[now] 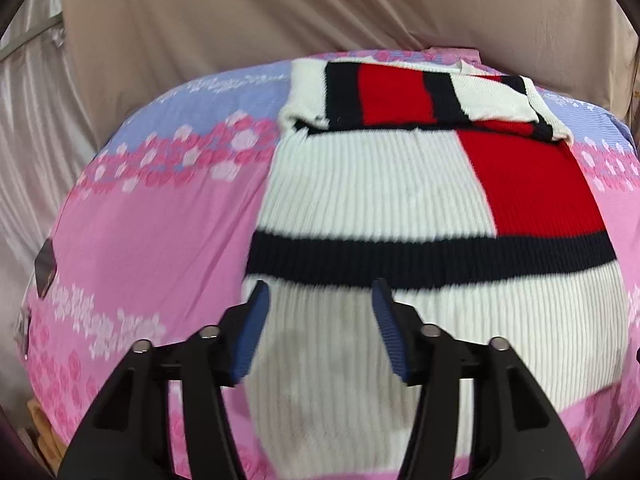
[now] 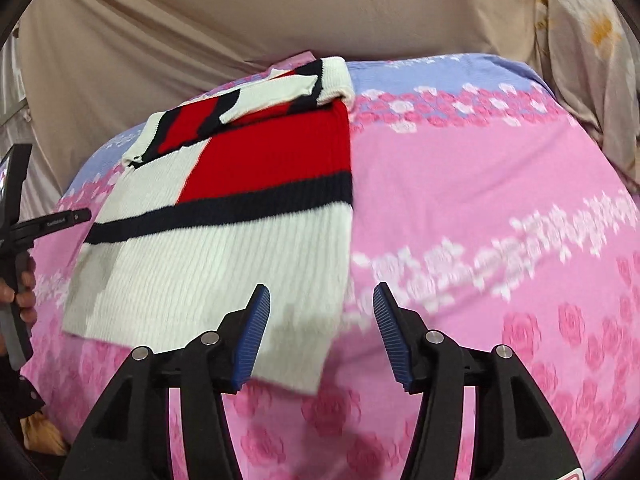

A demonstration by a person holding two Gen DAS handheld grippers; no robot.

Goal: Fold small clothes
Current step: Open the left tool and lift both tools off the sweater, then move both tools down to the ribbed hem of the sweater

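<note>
hovering nearest the lens in the left wrist view, the left gripper (image 1: 320, 320) has its blue ribbed pads (image 1: 252, 332) spread apart with nothing between them; only the near white hem of the garment shows through the gap, below the jaws and not pinched. the right gripper (image 2: 320, 322) stands the same way in its own view, jaws spread and empty, poised over the near right corner of the garment, where its right edge meets bare bedding.

the task's thing, a ribbed knit sweater in white with a red block and navy bands (image 1: 420, 208), lies flat on the pink and lilac rose-print bedsheet (image 1: 140, 232). its body forms a neat upright rectangle with straight side edges. at its far end, the sleeves (image 1: 400, 96) appear folded in and laid across the top.

at the left edge of the right wrist view, a hand (image 2: 24, 292) grips the handle of the other black tool.

beyond the bed hangs a beige draped cloth backdrop (image 2: 200, 20).

judging by how it lies, the fold looks partly done: sleeves tucked, sides squared. what likely remains is bringing the near hem up toward the far end, perhaps once more after that, and then setting the bundle aside. both tools seem placed for taking the near hem corners.
</note>
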